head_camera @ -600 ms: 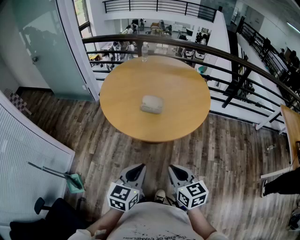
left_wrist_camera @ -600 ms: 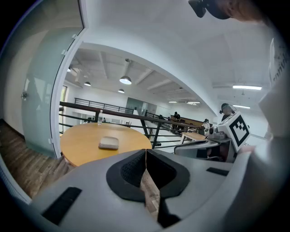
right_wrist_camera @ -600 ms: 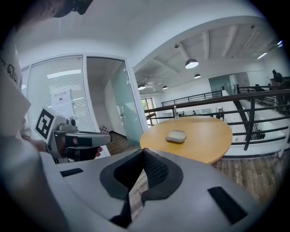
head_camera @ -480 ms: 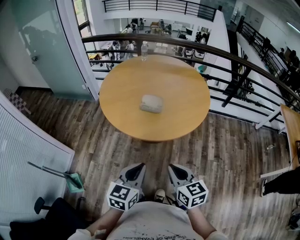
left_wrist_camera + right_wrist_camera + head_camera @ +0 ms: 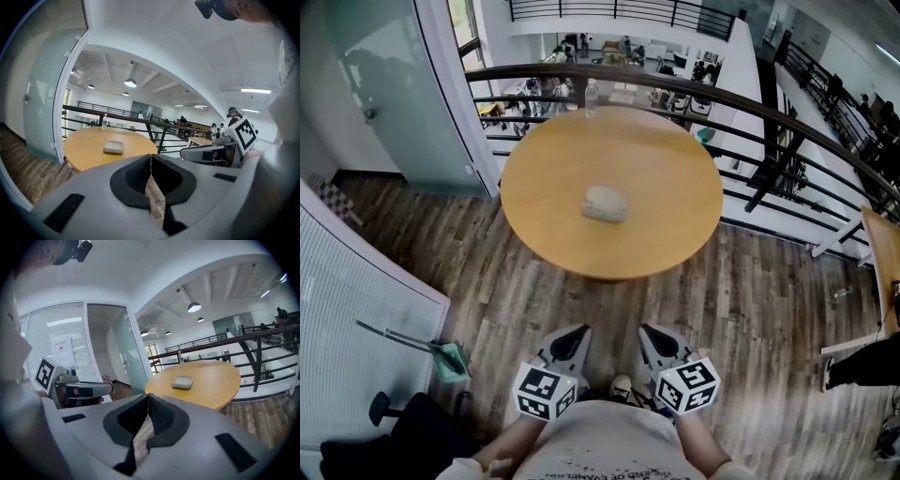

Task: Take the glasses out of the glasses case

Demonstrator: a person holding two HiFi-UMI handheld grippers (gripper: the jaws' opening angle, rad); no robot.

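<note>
Left gripper [image 5: 577, 334] and right gripper [image 5: 646, 334], jaws together and empty, hang well apart from the glasses case [image 5: 606, 203].

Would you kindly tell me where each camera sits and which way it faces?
Head view: on the person's head, facing steeply down at the round wooden table holding the pale grey glasses case; left gripper, right gripper and white shirt show.
Left gripper view: rides the left gripper, looking along its shut jaws toward the table; the right gripper shows at right.
Right gripper view: rides the right gripper, along its shut jaws toward the table; the left gripper shows at left.
Shared: all see the case on the table.
</note>
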